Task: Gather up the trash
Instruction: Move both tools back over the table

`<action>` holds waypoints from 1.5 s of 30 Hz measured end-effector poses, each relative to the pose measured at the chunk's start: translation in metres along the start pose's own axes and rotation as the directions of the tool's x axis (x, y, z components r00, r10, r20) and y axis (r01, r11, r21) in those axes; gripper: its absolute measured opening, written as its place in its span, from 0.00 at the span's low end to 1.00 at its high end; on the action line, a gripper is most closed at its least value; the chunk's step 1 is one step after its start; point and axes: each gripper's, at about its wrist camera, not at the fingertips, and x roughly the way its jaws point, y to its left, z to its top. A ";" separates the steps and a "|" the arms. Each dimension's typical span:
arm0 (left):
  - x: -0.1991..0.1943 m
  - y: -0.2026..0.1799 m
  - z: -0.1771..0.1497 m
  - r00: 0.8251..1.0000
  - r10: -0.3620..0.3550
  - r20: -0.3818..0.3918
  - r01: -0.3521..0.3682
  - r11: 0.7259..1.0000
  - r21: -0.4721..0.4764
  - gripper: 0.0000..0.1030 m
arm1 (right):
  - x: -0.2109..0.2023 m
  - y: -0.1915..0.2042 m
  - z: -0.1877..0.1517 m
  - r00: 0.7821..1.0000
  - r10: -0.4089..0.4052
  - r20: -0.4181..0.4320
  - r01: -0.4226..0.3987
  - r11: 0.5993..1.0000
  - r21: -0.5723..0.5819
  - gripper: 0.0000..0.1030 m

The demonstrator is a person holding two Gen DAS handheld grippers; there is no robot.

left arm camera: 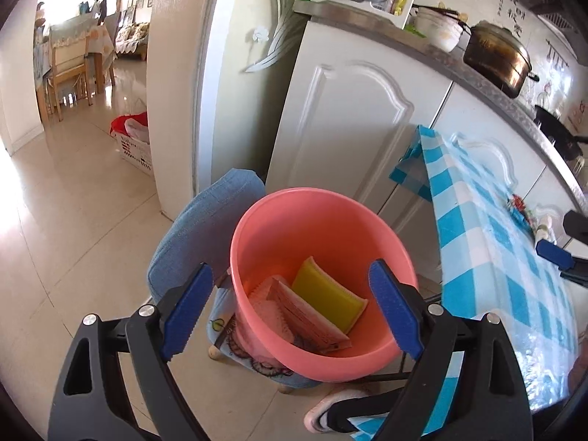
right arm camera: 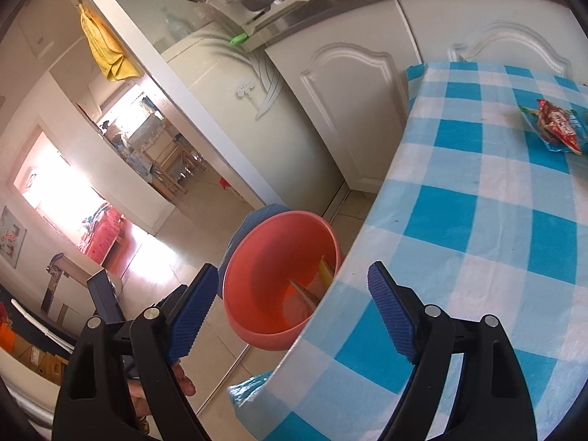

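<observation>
salmon-pink plastic marks the bucket (left arm camera: 316,283), which sits on a small stool with a blue denim cushion (left arm camera: 198,228) just beside the counter (right arm camera: 477,220) with its blue-and-white checked cloth. inside the bucket we see a yellow sponge (left arm camera: 330,294) leaning against a pinkish paper packet (left arm camera: 312,319), with a pale mesh-like piece beneath them. our left claw (left arm camera: 290,308) hangs above the bucket's mouth, jaws spread wide, nothing between the blue pads. our right claw (right arm camera: 294,312) is wide too and empty; its left finger is over the floor, its right one over the counter's edge, with the bucket's rim showing between them. farther along the counter lies a red and green snack wrapper (right arm camera: 555,128), well apart from both claws. white cabinet doors (left arm camera: 352,128) stand behind the bucket.
</observation>
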 end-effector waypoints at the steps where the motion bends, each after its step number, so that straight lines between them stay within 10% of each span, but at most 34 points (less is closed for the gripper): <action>1: -0.001 -0.001 0.000 1.000 -0.008 0.000 0.008 1.000 -0.005 0.85 | -0.009 -0.005 -0.002 1.000 -0.005 0.029 0.005 1.000 -0.003 0.80; 12: -0.036 -0.043 0.006 0.984 -0.107 0.142 0.100 0.994 0.054 0.85 | -0.100 -0.015 -0.014 0.926 -0.093 0.366 0.171 0.968 -0.186 0.95; 21: -0.059 -0.104 0.010 0.971 -0.191 0.144 0.160 0.966 0.205 0.85 | -0.168 -0.032 -0.028 0.800 -0.245 0.548 0.403 0.895 -0.189 0.95; 35: -0.066 -0.206 -0.006 0.949 -0.315 -0.002 0.286 0.860 0.422 0.85 | -0.234 -0.101 -0.057 0.685 -0.454 0.570 0.534 0.845 0.032 0.96; 45: -0.046 -0.279 -0.010 0.957 -0.289 -0.038 0.267 0.819 0.508 0.85 | -0.256 -0.151 -0.072 0.664 -0.530 0.527 0.529 0.831 0.169 0.96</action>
